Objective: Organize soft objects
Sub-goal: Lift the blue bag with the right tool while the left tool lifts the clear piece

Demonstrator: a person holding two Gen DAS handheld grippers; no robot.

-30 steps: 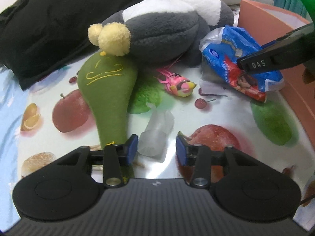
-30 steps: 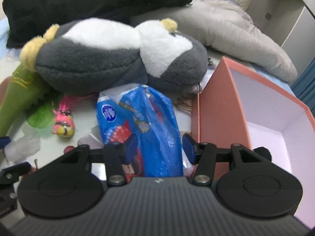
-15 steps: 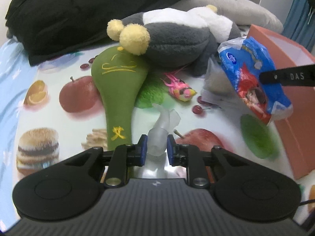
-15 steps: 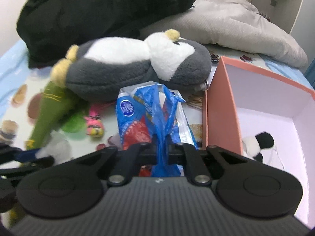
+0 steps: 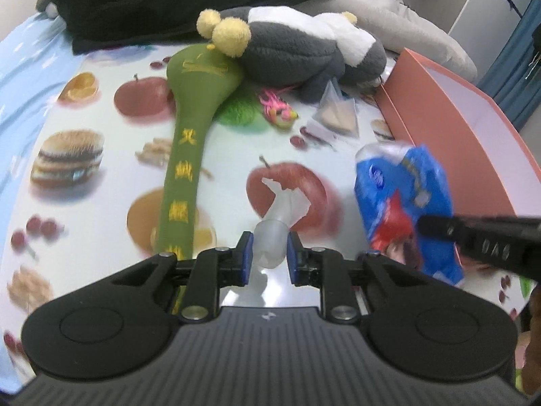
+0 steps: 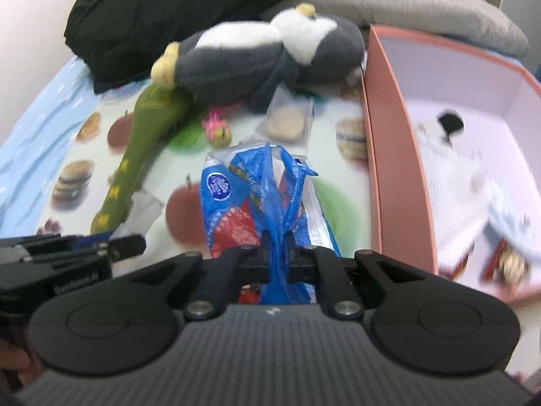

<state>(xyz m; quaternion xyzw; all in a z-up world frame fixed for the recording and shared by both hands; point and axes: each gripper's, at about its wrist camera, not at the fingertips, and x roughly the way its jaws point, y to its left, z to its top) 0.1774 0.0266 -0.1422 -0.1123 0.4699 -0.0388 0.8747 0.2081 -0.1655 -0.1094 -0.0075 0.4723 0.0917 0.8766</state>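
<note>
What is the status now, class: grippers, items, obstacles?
Left gripper shut on clear wrapper. Right gripper shut on blue bag. Box alongside, path unobstructed.

A fruit-and-burger printed sheet (image 5: 101,108) lies under a grey-and-white plush (image 5: 304,50), a green plush with yellow characters (image 5: 189,142), a blue-and-red packet (image 6: 250,203), and a seemingly salmon-pink box (image 6: 389,142).

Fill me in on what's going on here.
A person is tidying soft things off a food-print sheet. The left hand-held gripper is shut on a translucent plastic wrapper; the right hand-held gripper pinches a blue snack bag beside the open pink box. The penguin plush and green plush lie untouched.
</note>
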